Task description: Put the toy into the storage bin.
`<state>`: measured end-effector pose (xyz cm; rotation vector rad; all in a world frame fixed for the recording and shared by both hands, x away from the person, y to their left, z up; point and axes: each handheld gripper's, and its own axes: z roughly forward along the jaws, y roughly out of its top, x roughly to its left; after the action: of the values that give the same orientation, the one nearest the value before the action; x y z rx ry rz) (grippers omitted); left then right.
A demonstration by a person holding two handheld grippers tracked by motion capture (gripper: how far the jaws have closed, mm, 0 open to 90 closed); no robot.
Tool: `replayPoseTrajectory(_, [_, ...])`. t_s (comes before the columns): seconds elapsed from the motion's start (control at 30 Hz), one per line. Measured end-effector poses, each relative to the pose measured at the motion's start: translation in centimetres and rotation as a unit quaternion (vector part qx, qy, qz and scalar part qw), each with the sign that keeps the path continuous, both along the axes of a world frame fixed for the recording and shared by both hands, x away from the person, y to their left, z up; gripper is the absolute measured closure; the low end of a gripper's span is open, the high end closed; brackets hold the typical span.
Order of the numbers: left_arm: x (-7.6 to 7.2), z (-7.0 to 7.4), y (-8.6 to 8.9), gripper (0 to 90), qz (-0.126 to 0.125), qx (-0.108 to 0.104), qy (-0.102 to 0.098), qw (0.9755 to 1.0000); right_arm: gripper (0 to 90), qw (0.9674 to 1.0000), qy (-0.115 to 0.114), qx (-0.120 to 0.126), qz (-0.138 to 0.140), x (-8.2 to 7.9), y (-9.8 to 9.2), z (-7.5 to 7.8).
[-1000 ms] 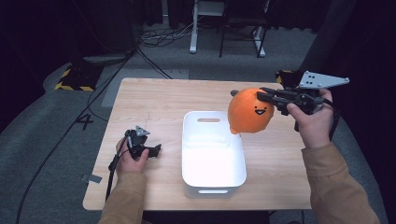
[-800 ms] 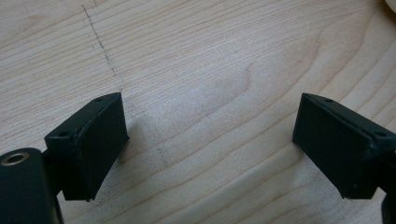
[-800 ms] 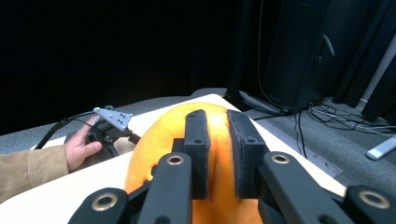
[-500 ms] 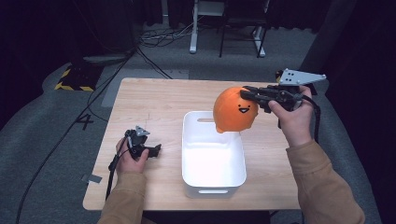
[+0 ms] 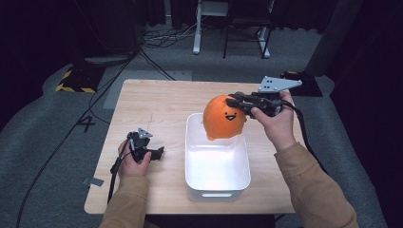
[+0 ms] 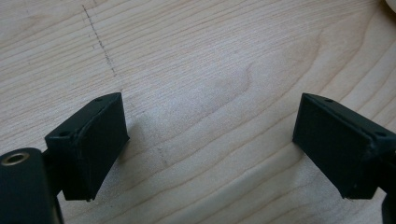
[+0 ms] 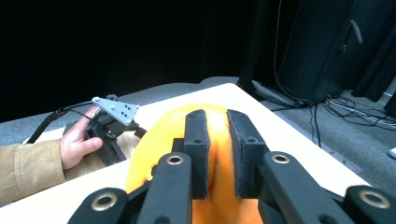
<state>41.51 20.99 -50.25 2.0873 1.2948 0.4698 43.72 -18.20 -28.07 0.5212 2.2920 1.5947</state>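
Now the orange plush (image 5: 224,117) hangs over the far end of the white bin (image 5: 217,183), clear of its floor. A second ago it was out past the bin's right rim, over the bare wood near the right edge of the tabletop (image 5: 157,102); it has since travelled leftward and a little downward. The right hand-held gripper (image 5: 236,101) has carried it there, and in the right gripper view its jaws are clenched on a fold of orange fabric (image 7: 215,154), pinching it tight. Judging by that path, the plush is being brought to the bin. What seems left is to lower it past the rim and let go. Its smiling face points toward the person's side.

The bin sits a little right of the tabletop's middle, long side running from near edge to far, and looks empty inside.

The left hand-held gripper (image 5: 159,153) lies near the tabletop's left edge, resting in the left hand (image 5: 130,164), in the same spot as a second ago. Its jaws stand wide apart over bare wood in the left gripper view, grasping nothing.

Count: one plush, one bin, two hand-held grippers, one tabletop. Nothing else lies on the wood.
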Motion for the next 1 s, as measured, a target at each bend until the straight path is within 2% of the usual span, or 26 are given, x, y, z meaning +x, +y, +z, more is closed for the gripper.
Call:
replayPoseTrajectory(0.63, [0.0,0.0,0.0,10.3,0.000,0.000,0.000,1.0000,78.5,0.9995,0.020,-0.010,0.021,0.6,3.6,-3.3])
replayPoseTrajectory(0.77, [0.0,0.0,0.0,10.4,0.000,0.000,0.000,1.0000,78.4,0.9992,0.025,-0.020,0.024,0.6,4.2,-4.0])
replayPoseTrajectory(1.0, [0.0,0.0,0.0,10.4,0.000,-0.001,0.000,1.0000,77.8,0.9978,0.035,-0.051,0.024,0.5,5.1,-5.6])
